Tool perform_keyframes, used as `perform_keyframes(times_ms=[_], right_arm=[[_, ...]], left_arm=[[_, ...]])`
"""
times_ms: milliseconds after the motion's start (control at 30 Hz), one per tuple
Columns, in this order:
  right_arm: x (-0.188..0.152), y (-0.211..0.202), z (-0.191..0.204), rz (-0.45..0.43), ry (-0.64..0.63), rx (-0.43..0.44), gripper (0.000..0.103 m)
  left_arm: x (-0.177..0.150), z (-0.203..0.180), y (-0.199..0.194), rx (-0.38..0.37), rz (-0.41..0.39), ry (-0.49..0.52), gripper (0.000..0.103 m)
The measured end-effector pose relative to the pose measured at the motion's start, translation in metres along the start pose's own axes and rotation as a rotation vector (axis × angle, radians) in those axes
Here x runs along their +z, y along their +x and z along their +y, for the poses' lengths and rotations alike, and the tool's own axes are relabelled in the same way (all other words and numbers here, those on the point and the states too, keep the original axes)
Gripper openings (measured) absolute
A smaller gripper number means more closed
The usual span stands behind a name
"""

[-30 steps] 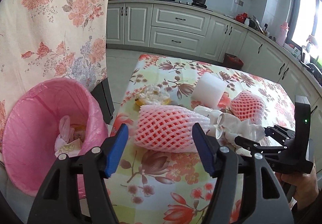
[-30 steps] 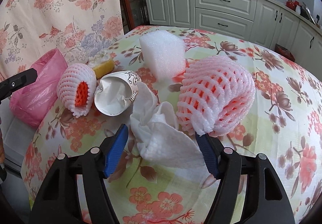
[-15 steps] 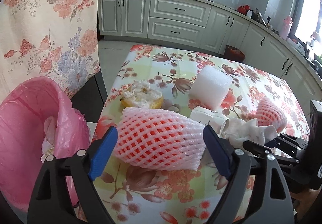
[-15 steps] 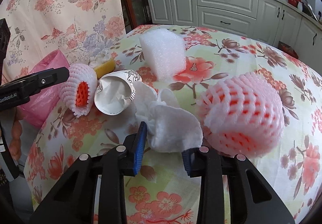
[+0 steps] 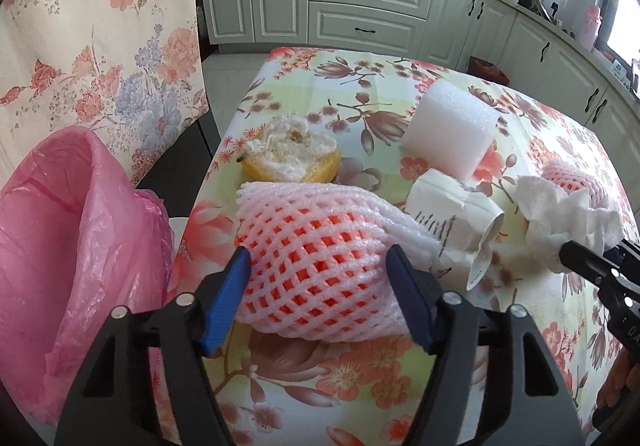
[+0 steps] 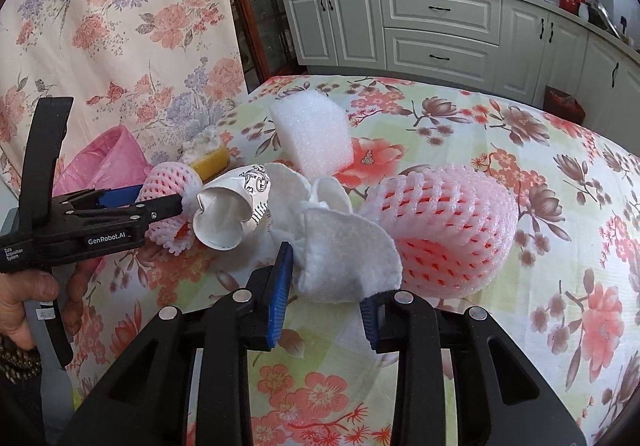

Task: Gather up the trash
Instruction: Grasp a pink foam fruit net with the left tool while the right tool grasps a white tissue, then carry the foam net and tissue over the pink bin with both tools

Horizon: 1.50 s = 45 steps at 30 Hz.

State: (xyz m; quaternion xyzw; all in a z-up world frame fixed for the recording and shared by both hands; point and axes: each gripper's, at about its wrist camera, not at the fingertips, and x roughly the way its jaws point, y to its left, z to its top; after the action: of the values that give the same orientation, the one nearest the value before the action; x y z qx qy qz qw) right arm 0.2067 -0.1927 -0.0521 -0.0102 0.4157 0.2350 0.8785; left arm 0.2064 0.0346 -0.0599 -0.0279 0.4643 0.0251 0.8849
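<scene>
My left gripper (image 5: 318,278) is shut on a pink foam fruit net (image 5: 320,258) lying on the flowered table (image 5: 360,386); the net also shows in the right wrist view (image 6: 168,181). My right gripper (image 6: 326,284) is shut on a crumpled white tissue (image 6: 340,250), which also shows in the left wrist view (image 5: 560,213). A crushed white paper cup (image 6: 230,213) lies between the two grippers. A second pink foam net (image 6: 444,234) lies right of the tissue. A pink-lined trash bin (image 5: 68,246) stands left of the table.
A white foam block (image 5: 452,129) and a peeled citrus half (image 5: 292,153) lie farther back on the table. A flowered curtain (image 5: 100,25) hangs behind the bin. Kitchen cabinets (image 5: 360,13) line the far wall.
My left gripper moved in and closed on the near foam net. My right gripper closed on the tissue and lifted it slightly off the table.
</scene>
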Motion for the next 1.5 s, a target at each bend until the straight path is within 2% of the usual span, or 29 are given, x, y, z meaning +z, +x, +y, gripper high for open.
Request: perform_keyframes(times_ms=[167, 267, 500, 767, 1133, 1500], right_arm=[[-0.001, -0.005, 0.002, -0.011, 0.004, -0.002, 0.031], [-0.002, -0.009, 0.006, -0.020, 0.003, -0.004, 0.031], [-0.003, -0.020, 0.013, -0.039, 0.005, -0.004, 0.031], [-0.003, -0.040, 0.020, -0.071, -0.004, -0.012, 0.031], [0.003, -0.068, 0.038, -0.127, -0.035, -0.041, 0.031], [0.013, -0.082, 0.064, -0.161, -0.081, -0.048, 0.031]], left_arm=[[-0.003, 0.001, -0.005, -0.018, 0.000, 0.012, 0.036], [-0.006, 0.003, -0.013, -0.043, -0.010, 0.001, 0.029], [-0.019, 0.005, -0.037, -0.086, -0.043, -0.012, 0.028], [-0.027, 0.006, -0.070, -0.101, -0.095, -0.023, 0.028], [-0.034, 0.020, -0.112, -0.095, -0.171, -0.049, 0.028], [-0.038, 0.051, -0.143, -0.074, -0.230, -0.095, 0.028]])
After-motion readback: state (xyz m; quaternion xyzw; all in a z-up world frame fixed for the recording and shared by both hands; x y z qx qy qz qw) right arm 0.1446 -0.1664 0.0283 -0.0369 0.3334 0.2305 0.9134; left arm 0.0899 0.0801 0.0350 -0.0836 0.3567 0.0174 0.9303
